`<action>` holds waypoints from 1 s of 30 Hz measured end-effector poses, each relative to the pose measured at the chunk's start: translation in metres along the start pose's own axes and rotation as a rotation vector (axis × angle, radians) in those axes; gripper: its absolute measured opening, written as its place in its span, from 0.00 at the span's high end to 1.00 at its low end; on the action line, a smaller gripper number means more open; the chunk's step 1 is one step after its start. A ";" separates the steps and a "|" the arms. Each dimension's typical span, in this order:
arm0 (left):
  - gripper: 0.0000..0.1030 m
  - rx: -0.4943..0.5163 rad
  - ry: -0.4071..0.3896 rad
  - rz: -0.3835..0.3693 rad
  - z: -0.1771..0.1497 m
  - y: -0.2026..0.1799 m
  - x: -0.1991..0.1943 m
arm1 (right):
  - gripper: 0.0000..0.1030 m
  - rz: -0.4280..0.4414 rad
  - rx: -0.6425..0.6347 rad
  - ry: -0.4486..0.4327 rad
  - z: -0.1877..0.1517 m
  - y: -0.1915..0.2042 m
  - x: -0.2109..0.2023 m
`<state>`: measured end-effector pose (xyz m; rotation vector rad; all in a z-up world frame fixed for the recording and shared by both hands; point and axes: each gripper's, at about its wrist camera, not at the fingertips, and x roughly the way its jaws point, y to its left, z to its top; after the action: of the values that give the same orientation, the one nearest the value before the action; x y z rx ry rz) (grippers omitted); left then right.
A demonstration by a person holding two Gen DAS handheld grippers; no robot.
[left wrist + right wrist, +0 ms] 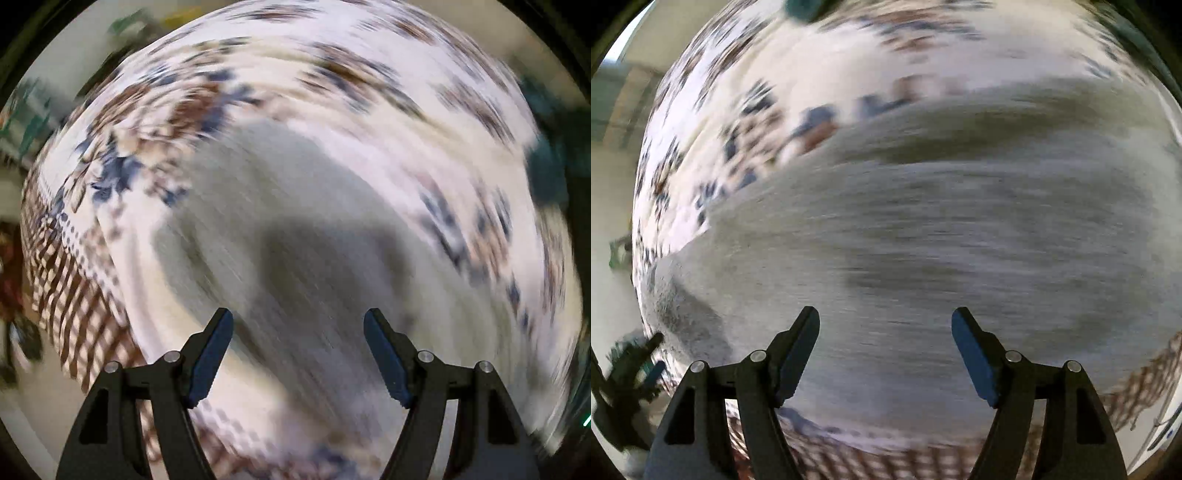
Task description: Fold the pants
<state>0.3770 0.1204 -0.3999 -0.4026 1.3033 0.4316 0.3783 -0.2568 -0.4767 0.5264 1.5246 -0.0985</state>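
Light grey pants [280, 206] lie spread on a patterned cloth [388, 110]; both views are motion-blurred. My left gripper [298, 325] is open and empty, hovering above the grey fabric. In the right wrist view the pants [942, 229] fill most of the frame, with an edge or hem at the lower left [687, 314]. My right gripper [885, 323] is open and empty above them. The other gripper [631, 365] shows blurred at the far left edge.
The cloth [746, 110] has blue and brown flower prints and a brown checked border [74, 317], also seen along the bottom of the right wrist view [886, 461]. A dark teal object [546, 173] lies at the right edge. Pale floor lies beyond the cloth's edge [609, 184].
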 end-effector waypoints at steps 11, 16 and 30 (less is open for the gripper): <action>0.66 -0.271 -0.008 -0.411 0.079 0.085 0.070 | 0.26 -0.146 -0.161 0.069 -0.005 0.135 0.063; 0.80 -0.283 -0.061 -0.496 0.060 0.096 0.037 | 0.26 -0.200 -0.190 0.065 -0.013 0.143 0.056; 0.05 -0.270 0.025 -0.249 -0.001 0.165 0.037 | 0.26 -0.075 -0.126 0.155 -0.047 0.119 0.021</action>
<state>0.2981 0.2636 -0.4431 -0.7899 1.2029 0.3931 0.3817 -0.1276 -0.4637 0.3836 1.6896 -0.0191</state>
